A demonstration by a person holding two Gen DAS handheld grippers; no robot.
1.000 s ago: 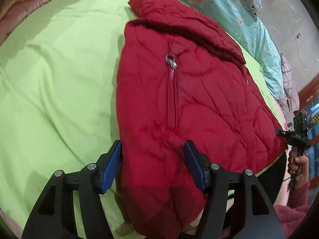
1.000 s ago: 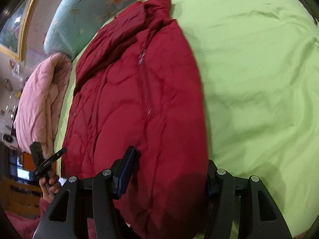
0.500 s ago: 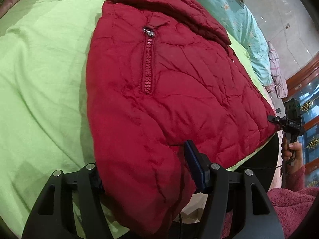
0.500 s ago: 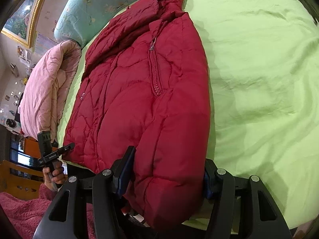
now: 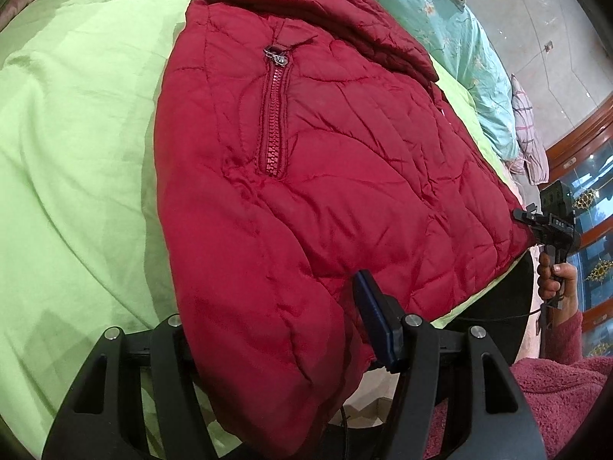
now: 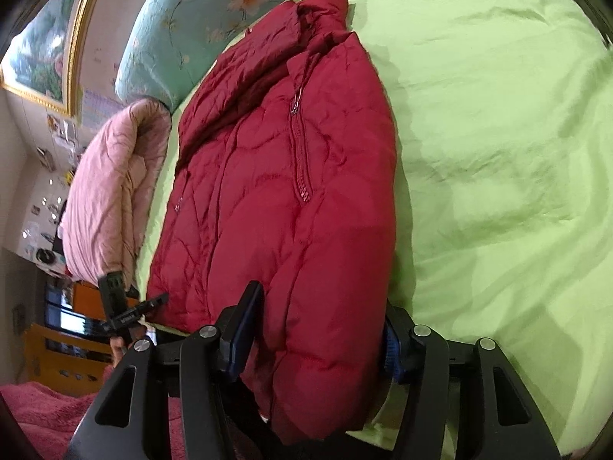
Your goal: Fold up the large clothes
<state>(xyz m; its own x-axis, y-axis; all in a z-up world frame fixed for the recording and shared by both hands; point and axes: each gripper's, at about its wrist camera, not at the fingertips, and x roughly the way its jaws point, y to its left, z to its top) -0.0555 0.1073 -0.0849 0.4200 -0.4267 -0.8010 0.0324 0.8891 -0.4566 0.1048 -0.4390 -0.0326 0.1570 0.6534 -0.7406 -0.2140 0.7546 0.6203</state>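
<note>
A red quilted jacket (image 5: 345, 199) lies on the green bedsheet (image 5: 76, 153) with its pocket zip facing up. Its near hem fills my left gripper (image 5: 276, 329). The blue right pad (image 5: 373, 318) presses into the fabric, and the left finger is hidden under it. In the right wrist view the same jacket (image 6: 291, 191) bulges between the fingers of my right gripper (image 6: 318, 337). Its jaws are closing on the hem, and both pads touch the padding. Each view shows the other gripper at the jacket's far corner: the right gripper (image 5: 523, 216) and the left gripper (image 6: 161, 299).
A teal floral quilt (image 6: 184, 19) lies beyond the jacket's collar, and a pink quilt (image 6: 111, 191) lies beside the bed. A plaid cushion (image 5: 528, 142), wooden cabinets (image 5: 590, 176) and a pink fleece sleeve (image 5: 555, 383) are at the bed's edge. The green sheet (image 6: 498, 153) spreads wide to one side.
Both views have tipped and come closer to the jacket. The hem now bulges over the left gripper's left pad, which showed a second ago. The right gripper's fingers have drawn a little closer together.
</note>
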